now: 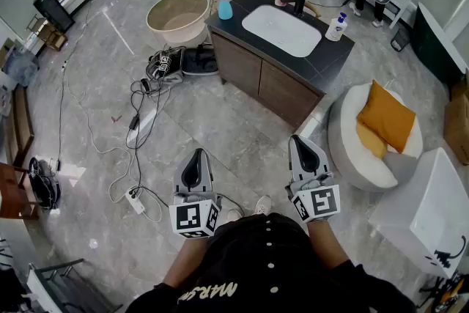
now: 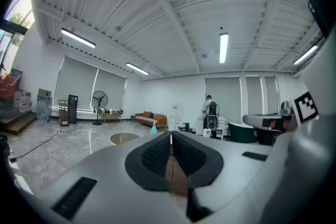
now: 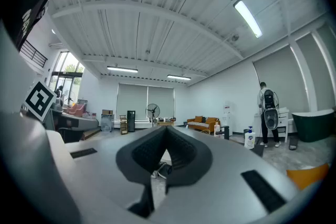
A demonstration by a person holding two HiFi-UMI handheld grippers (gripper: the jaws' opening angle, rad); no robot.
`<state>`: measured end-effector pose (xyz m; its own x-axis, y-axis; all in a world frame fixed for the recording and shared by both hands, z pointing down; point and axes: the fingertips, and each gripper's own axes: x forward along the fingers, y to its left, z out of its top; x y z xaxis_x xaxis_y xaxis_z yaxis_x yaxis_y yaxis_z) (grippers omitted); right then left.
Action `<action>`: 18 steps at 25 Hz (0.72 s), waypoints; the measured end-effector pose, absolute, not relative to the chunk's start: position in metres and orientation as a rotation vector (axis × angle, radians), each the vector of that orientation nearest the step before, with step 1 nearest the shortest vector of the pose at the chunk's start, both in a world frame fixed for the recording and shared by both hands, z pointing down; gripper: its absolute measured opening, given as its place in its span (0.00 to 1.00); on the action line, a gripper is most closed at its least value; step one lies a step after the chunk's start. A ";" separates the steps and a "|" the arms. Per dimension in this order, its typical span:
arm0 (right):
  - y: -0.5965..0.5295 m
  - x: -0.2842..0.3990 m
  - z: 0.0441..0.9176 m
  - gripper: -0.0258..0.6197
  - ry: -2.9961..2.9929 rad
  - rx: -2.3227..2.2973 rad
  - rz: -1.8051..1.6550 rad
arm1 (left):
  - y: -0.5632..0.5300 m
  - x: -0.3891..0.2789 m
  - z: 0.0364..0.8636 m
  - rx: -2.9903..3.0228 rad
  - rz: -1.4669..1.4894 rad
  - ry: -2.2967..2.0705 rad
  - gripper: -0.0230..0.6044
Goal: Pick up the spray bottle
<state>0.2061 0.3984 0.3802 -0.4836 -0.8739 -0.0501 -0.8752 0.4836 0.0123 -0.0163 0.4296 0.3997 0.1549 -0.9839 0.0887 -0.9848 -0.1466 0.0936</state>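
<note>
Big grey marble floor (image 1: 242, 135) takes up most of the head view. In the middle of it there's a dark vanity (image 1: 256, 77) with wood fronts and a white sink (image 1: 282, 29) set in its top. To the right of the vanity is a round white chair (image 1: 344, 150) with an orange cushion (image 1: 385, 117) on it. A beige tub (image 1: 176, 15) stands on the floor just beside the vanity's left end, and a tangle of cables (image 1: 139, 121) trails across the floor below it.

Closer in, the left gripper (image 1: 196, 155) and right gripper (image 1: 300, 139) are held side by side, both level and aimed toward the vanity. Both are well apart from it. In the left gripper view the pads are pressed together at the tips with nothing pinched between them. Same deal in the right gripper view: jaws pressed together, empty.

Small stuff on the vanity top: a black faucet (image 1: 298, 0) behind the sink and a white soap bottle (image 1: 336, 27) at the right end. The spray bottle (image 1: 225, 7) is the light blue one. It stands upright at the top's left corner, on the tub side, left of the sink. Neither gripper is anywhere near it. In the left gripper view it pokes up just left of the jaw tips, far off.
</note>
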 end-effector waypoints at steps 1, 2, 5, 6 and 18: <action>0.397 0.207 0.380 0.03 2.676 -1.573 0.058 | 0.429 -0.015 0.399 2.284 0.009 -1.965 0.06; 0.396 0.209 0.380 0.03 2.679 -1.569 0.060 | 0.427 -0.013 0.399 2.282 0.009 -1.967 0.06; 0.391 0.211 0.380 0.03 2.685 -1.559 0.061 | 0.424 -0.010 0.399 2.277 0.009 -1.975 0.06; 0.390 0.211 0.380 0.03 2.687 -1.554 0.061 | 0.423 -0.010 0.399 2.274 0.009 -1.977 0.06; 0.362 0.224 0.384 0.03 2.701 -1.488 0.017 | 0.406 0.003 0.395 2.237 0.007 -2.024 0.06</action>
